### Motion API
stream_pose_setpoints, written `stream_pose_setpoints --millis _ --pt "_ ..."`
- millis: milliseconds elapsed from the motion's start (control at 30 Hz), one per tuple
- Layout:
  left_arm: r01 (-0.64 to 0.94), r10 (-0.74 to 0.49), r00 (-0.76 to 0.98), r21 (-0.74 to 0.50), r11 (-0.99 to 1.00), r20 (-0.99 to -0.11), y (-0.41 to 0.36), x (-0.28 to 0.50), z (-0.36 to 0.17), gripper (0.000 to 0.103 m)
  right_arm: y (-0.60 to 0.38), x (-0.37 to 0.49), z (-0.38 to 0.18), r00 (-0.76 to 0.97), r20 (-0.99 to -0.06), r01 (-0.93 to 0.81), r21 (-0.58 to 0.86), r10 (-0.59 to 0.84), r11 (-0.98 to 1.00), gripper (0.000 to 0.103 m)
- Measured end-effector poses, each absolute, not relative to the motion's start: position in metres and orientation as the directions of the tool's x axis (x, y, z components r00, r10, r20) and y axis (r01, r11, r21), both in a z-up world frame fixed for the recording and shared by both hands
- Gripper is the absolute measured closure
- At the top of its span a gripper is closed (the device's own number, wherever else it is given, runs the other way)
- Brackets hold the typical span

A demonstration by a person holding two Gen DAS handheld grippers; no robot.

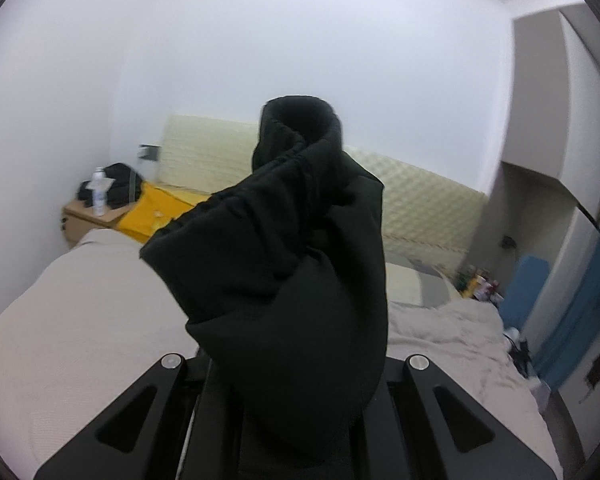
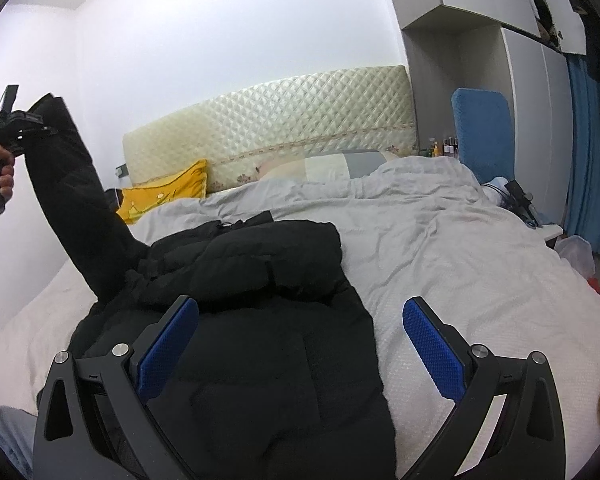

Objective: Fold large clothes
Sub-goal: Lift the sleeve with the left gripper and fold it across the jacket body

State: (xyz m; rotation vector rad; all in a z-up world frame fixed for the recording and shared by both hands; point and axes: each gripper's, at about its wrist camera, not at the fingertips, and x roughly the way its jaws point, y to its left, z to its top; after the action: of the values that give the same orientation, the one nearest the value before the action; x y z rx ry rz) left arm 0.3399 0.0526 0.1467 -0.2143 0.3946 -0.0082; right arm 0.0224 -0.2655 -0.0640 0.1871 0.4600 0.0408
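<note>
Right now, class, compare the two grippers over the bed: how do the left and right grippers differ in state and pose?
The left gripper is shut on the black jacket's sleeve; the right gripper is open, with nothing between its blue pads. The left gripper is raised, lifting the sleeve off the bed; the right gripper hangs low over the jacket's body. Both share the same black two-finger build.

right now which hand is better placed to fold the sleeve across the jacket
Left. Its gripper is shut on the sleeve, already lifted off the bed, so it can probably lay it over the jacket. The right gripper hangs open over the jacket, holding nothing.
</note>
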Motion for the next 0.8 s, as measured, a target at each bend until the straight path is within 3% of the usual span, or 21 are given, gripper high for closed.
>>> stream_pose_setpoints --millis 300,467,800 --pt "0.11 -0.177 0.885 -0.177 0.978 -0.43 -0.08 0.366 0.104 0.097 -0.286 0.022 -0.059 0.904 -0.421 0.025 0.222 0.073 0.975 0.0" --pt "0.136 -0.185 0.878 -0.14 0.981 -0.44 -0.129 0.378 0.059 0.097 -0.293 0.022 -0.06 0.904 -0.421 0.029 0.24 0.077 0.97 0.0" --pt "0.197 -0.221 0.811 -0.104 0.975 -0.542 -0.216 0.416 -0.051 0.096 -0.3 0.033 -0.073 0.891 -0.445 0.025 0.257 0.095 0.966 0.0"
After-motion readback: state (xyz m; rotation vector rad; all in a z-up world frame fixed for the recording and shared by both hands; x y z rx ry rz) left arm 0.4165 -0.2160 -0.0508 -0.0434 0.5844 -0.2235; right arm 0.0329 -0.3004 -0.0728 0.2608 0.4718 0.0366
